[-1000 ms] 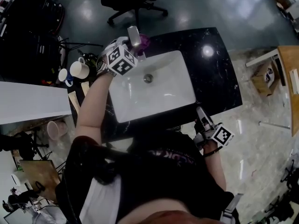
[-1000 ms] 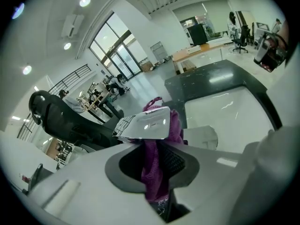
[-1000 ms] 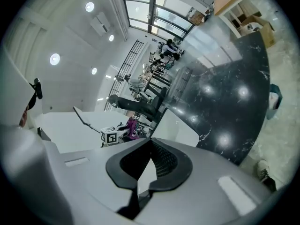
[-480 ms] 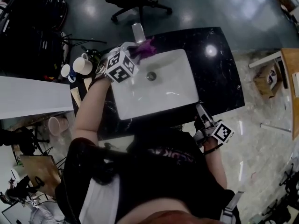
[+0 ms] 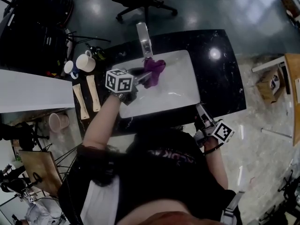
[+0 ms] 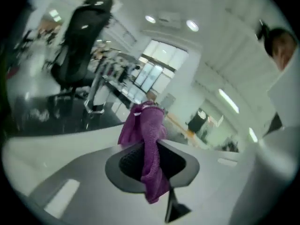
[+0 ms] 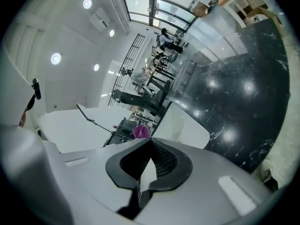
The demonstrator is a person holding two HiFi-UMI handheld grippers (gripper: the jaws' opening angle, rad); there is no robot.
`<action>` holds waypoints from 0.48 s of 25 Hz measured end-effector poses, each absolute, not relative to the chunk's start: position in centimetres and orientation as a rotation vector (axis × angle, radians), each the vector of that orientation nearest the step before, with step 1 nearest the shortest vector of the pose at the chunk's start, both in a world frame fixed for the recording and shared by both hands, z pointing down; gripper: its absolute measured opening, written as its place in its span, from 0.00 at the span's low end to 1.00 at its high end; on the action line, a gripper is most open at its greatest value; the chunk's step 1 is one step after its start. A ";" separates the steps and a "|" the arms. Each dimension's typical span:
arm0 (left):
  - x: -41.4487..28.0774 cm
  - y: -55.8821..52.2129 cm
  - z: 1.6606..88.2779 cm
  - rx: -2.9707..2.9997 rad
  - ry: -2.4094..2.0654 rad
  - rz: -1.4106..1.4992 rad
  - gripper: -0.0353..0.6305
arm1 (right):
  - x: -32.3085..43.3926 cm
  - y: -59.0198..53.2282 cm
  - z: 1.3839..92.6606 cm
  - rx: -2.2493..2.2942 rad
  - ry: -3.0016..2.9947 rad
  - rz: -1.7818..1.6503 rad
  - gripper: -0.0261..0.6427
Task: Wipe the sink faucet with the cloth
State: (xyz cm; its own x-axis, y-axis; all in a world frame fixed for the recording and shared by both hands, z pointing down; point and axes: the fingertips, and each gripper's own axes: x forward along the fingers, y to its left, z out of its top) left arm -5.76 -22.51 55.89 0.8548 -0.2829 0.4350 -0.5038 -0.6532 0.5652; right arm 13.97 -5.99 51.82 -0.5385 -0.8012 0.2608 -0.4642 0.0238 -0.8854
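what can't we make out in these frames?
- Cloth touching the faucet or not: in the head view the cloth's top meets the spout end, depth unclear; the left gripper view is blurred.
- Left gripper tips: head view, small, dark, under the cloth.
- What the mugs hold: head view, too small.

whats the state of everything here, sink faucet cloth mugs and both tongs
sink, no pooled water visible
faucet, no water seen running
purple cloth, bunched, hanging over the sink
left tongs, shut on the purple cloth
right tongs, shut, empty
mugs, upright
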 end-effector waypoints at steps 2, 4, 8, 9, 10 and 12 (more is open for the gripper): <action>-6.5 -23.6 57.1 2.011 -0.623 0.052 0.15 | 14.2 -5.8 52.2 -1.312 1.980 -1.530 0.06; -7.6 -24.7 58.0 1.721 -0.649 -0.279 0.15 | 14.4 -5.7 52.3 -1.322 1.974 -1.533 0.06; -8.9 -27.1 58.0 1.488 -0.671 -0.658 0.15 | 15.2 -5.2 52.7 -1.350 1.955 -1.539 0.06; -9.0 -27.7 57.8 1.487 -0.666 -0.701 0.15 | 15.3 -5.1 52.9 -1.355 1.949 -1.543 0.06; -9.0 -28.4 57.6 1.487 -0.660 -0.738 0.15 | 15.3 -5.1 53.0 -1.362 1.942 -1.550 0.06; -9.3 -29.8 57.4 1.472 -0.651 -0.804 0.15 | 15.5 -4.9 53.3 -1.382 1.928 -1.564 0.06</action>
